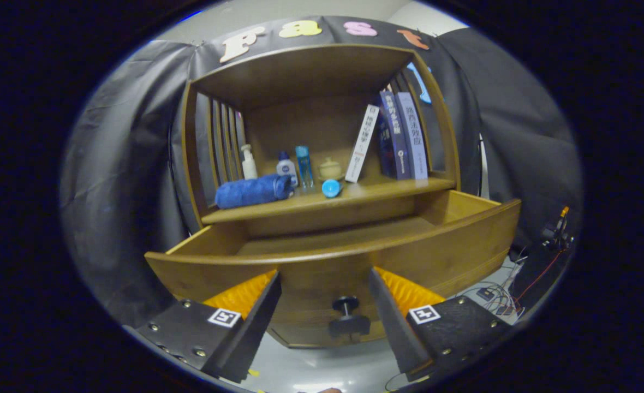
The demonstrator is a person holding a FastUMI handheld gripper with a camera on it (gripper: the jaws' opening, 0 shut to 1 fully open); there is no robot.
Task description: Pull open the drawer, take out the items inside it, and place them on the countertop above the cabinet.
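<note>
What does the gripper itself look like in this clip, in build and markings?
The gripper has two flat wedge-shaped fingers that narrow toward the tips, each with a ribbed pad on its inner side. Each finger sits on a dark block fastened with small round screws, and each block carries a square black-and-white tag. The fingers stand apart, open, either side of the drawer's knob.

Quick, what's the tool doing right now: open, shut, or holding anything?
Tool: open and holding nothing; its fingers stand apart on either side of the drawer knob, not touching it. The drawer is pulled out.
</note>
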